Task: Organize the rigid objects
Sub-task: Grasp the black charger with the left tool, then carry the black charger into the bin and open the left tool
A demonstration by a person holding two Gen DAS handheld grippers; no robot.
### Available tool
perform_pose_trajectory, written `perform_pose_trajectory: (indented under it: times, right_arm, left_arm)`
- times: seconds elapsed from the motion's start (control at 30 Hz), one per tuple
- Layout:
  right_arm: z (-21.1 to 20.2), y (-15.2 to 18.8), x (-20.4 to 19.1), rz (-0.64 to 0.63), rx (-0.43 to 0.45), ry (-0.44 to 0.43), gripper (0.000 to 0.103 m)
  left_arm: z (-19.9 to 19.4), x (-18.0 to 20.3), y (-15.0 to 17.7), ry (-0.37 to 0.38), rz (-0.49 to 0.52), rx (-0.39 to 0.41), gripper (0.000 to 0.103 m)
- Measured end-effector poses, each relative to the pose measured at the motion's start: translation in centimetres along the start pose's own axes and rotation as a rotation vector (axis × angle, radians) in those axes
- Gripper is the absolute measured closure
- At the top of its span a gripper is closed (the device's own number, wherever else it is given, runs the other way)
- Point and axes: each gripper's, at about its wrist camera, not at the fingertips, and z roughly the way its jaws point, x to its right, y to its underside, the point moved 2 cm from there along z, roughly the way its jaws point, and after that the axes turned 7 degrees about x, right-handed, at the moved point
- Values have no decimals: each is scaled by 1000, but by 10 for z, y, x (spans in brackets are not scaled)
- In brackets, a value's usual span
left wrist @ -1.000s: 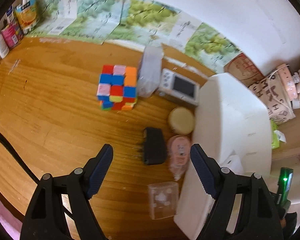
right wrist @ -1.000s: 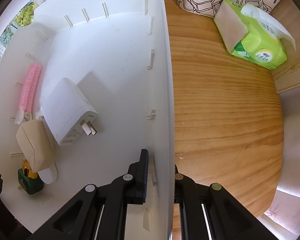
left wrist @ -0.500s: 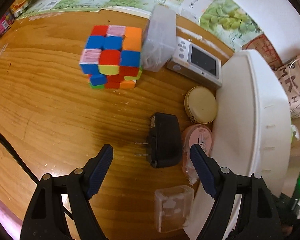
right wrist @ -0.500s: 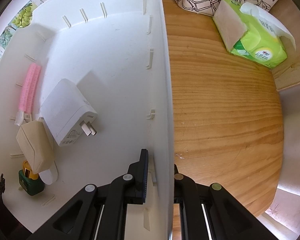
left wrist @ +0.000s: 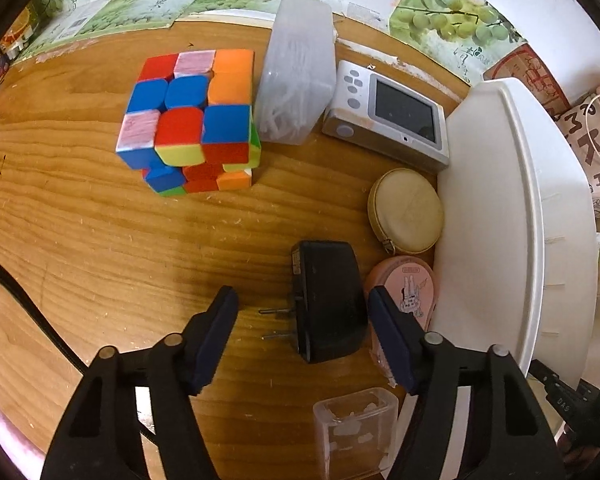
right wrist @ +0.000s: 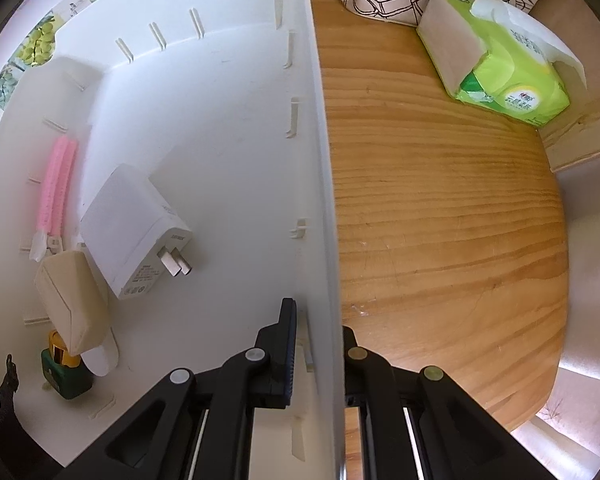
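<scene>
A: Start at the left of the left wrist view. What lies there?

B: A scrambled puzzle cube (left wrist: 190,120) sits in the upper left on the wooden table (left wrist: 100,240). Right of it stands a clear plastic box (left wrist: 298,68) of white sticks, then a small grey device with a screen (left wrist: 392,114), then a round beige case (left wrist: 406,210) touching the white bin (left wrist: 500,220) at the right edge.

A: And the left gripper (left wrist: 302,322)?

B: Lower centre. Its jaws have just been closing, and the black plug adapter (left wrist: 328,300) lies between them, prongs pointing left. The left finger (left wrist: 216,332) stands clear of the prong tips; the right finger (left wrist: 388,336) is just beside the adapter's body, and I cannot tell whether it touches. So it is not yet gripped. A pink oval item (left wrist: 410,288) lies behind that right finger, against the bin, and a small clear case (left wrist: 356,432) sits at the bottom.

A: The right wrist view?

B: Inside the bin, at left, lie a pink brush (right wrist: 58,184), a white charger (right wrist: 134,240), a beige pouch (right wrist: 70,308) and a small green bottle (right wrist: 64,372). The right gripper (right wrist: 318,328) is clamped on the bin's wall, one finger inside, one outside. Upper right lies a green tissue pack (right wrist: 500,64).
</scene>
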Motion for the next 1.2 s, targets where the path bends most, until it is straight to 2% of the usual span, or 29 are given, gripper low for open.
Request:
perform_pose_trajectory:
  times: [0.1,0.73,0.93,1.2]
  right_arm:
    - [1,0,0,2,0,4,91]
    - [0,3,-4,-10,5,8,91]
    - [-1,4,-6,-17,8,6,91]
    - [-4,5,-7,-25,16,0,91]
  left_arm:
    - [0,-1,-2,23,-9,0,45]
    - [-11,-14,13,40,-47,8,45]
    - [-30,-24,15,26,-77,92,45]
    - [-61,-29,12,89,-80,210,45]
